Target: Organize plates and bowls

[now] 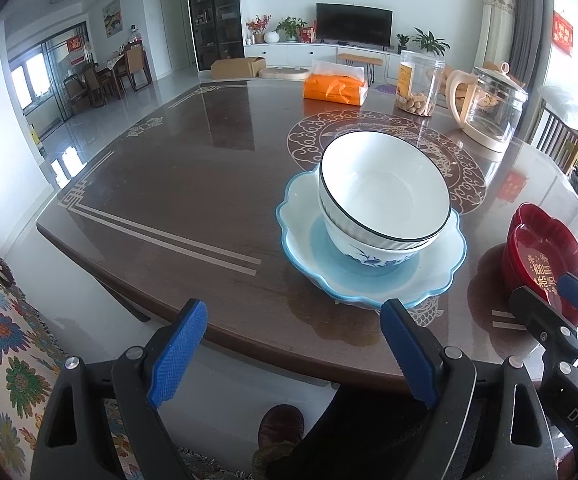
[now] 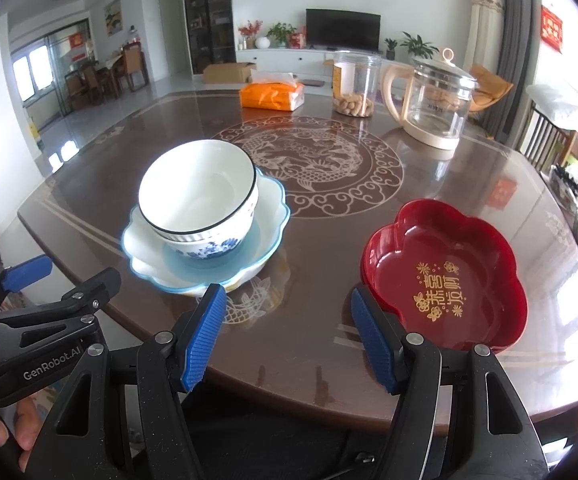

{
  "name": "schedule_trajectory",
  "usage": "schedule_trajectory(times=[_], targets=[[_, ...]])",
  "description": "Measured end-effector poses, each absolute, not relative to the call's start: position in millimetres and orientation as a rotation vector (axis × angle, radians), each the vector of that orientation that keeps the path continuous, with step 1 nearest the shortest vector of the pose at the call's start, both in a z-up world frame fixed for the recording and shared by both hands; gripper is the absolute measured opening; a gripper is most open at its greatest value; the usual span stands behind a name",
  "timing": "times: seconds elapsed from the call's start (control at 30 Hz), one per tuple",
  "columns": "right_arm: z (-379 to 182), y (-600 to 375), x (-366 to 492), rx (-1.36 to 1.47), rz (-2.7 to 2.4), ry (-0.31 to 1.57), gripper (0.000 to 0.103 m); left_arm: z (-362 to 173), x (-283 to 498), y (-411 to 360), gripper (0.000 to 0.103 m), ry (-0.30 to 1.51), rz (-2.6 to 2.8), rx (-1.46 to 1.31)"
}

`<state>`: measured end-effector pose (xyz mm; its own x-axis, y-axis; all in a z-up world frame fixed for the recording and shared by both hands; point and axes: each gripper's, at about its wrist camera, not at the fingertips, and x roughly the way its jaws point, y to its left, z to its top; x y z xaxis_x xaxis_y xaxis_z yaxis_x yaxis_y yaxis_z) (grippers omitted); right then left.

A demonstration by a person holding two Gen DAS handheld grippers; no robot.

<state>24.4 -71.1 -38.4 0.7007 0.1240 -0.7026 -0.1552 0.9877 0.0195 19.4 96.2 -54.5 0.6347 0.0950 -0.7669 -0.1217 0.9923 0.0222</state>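
Note:
Two white bowls are nested, the top one black-rimmed [image 1: 385, 188] [image 2: 199, 188], the lower one with a blue flower pattern [image 1: 369, 254] [image 2: 213, 246]. They stand in a scalloped light-blue plate [image 1: 441, 276] [image 2: 273, 216] near the table's front edge. A red flower-shaped dish with gold characters [image 2: 445, 276] [image 1: 541, 256] lies to the right. My left gripper [image 1: 293, 356] is open and empty at the table's front edge, just short of the plate. My right gripper [image 2: 285, 336] is open and empty, between the plate and the red dish.
On the dark glass-topped table [image 1: 193, 184] stand an orange tissue pack [image 1: 335, 88], a clear jar of snacks [image 1: 419, 84] and a glass kettle [image 1: 489, 108] at the back. A floral-covered seat [image 1: 5, 344] is at the left. Chairs stand at the right [image 2: 549, 140].

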Motion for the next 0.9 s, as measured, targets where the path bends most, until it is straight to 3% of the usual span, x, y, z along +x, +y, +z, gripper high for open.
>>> schedule_trajectory(times=[0.9], targets=[[-50, -62, 29, -0.061, 0.160, 0.803, 0.069, -70, 22, 110, 0.088, 0.907, 0.142, -0.050]])
